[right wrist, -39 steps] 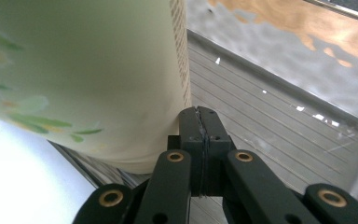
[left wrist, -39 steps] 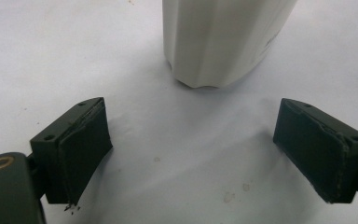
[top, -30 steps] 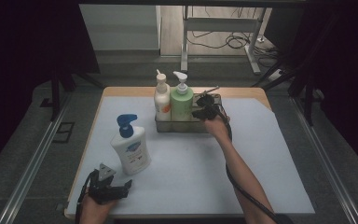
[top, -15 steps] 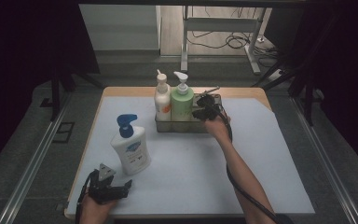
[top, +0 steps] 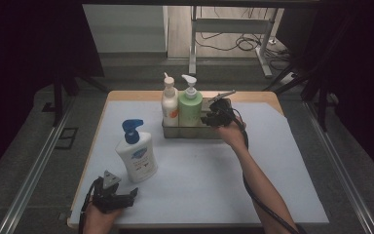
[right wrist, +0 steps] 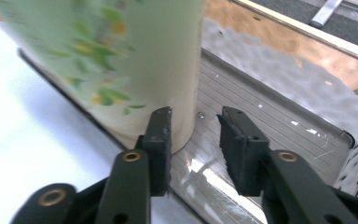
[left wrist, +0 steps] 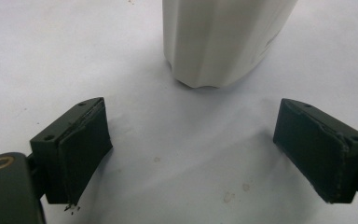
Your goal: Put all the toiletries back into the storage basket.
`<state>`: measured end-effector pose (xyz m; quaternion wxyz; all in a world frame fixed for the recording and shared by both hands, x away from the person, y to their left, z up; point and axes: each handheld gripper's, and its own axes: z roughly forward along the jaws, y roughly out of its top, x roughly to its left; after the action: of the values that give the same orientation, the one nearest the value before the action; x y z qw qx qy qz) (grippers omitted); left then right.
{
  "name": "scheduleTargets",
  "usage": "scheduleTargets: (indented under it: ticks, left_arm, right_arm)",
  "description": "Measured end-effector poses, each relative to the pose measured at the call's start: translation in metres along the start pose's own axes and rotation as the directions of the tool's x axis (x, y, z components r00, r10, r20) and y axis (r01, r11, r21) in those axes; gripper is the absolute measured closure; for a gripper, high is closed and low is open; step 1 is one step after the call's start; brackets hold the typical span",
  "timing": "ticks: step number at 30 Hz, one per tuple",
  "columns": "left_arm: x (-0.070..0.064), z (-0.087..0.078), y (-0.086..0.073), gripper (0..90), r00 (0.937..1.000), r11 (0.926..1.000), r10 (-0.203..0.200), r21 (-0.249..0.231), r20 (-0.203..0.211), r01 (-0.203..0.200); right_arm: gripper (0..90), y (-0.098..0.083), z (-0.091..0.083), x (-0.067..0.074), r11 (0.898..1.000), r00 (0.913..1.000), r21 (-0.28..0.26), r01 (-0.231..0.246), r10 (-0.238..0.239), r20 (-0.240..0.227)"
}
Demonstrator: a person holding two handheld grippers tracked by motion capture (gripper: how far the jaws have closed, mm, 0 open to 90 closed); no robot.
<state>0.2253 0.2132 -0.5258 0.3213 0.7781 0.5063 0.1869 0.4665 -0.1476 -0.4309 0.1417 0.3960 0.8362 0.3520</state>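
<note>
The right tongs (top: 213, 116) reach over the near rim of the metal tray (top: 195, 131), at the right of the green bottle (top: 190, 106), which stands in the tray's middle. In the right gripper view the jaws stand a little apart with the tray's rim between them; their pads do not seem to press on it, though the angle is poor. The jaws have just been opening. The left-hand jaw is just beside the green bottle's (right wrist: 121, 60) wall, perhaps touching it. Beyond the right-hand jaw the tray floor (right wrist: 279, 116) lies bare up to its far corner, so there is free room on that side.

A white bottle with an orange label (top: 169, 104) stands in the tray past the green one, away from the right tongs.

The left tongs (top: 129, 194) rest low at the near left edge of the tabletop (top: 214, 180), jaws wide apart and holding nothing. Just ahead of them stands the white bottle with the blue pump (top: 136, 155), its base (left wrist: 223, 42) apart from both pads. A broad stretch of tabletop lies bare between the two tongs.

Against the earlier frames, the bottles, tray and both hands keep their places.
</note>
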Motion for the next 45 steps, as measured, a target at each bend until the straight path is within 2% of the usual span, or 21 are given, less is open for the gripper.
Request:
scheduleTargets:
  ticks: [14,24,30,35,42,45]
  left_arm:
    - [0.000,0.000,0.000,10.2,1.0000,1.0000,0.000,0.001,0.001,0.000]
    - [-0.001,0.000,0.000,10.2,1.0000,1.0000,-0.001,-0.003,-0.004,0.001]
    - [0.000,0.000,0.000,10.2,1.0000,1.0000,-0.001,-0.003,-0.002,0.001]
    - [0.000,0.000,0.000,10.2,1.0000,1.0000,0.000,-0.002,-0.001,0.000]
    - [0.000,0.000,0.001,10.3,1.0000,1.0000,0.002,0.002,0.000,-0.002]
    - [0.000,0.000,0.001,10.4,1.0000,1.0000,0.003,0.004,0.001,-0.003]
  right_arm:
    - [42.8,-0.003,-0.030,0.013,0.998,0.9980,-0.024,0.060,-0.060,-0.020]
    - [35.2,-0.014,-0.054,0.019,0.993,0.9935,-0.044,0.111,-0.112,-0.020]
    - [26.7,-0.024,-0.065,0.022,0.991,0.9909,-0.046,0.125,-0.127,-0.043]
    - [21.9,-0.036,-0.073,0.026,0.989,0.9886,-0.048,0.142,-0.144,-0.044]
    - [14.4,-0.057,-0.084,0.031,0.988,0.9886,-0.045,0.147,-0.148,-0.027]
    - [13.9,-0.065,-0.090,0.031,0.989,0.9904,-0.054,0.136,-0.137,-0.016]
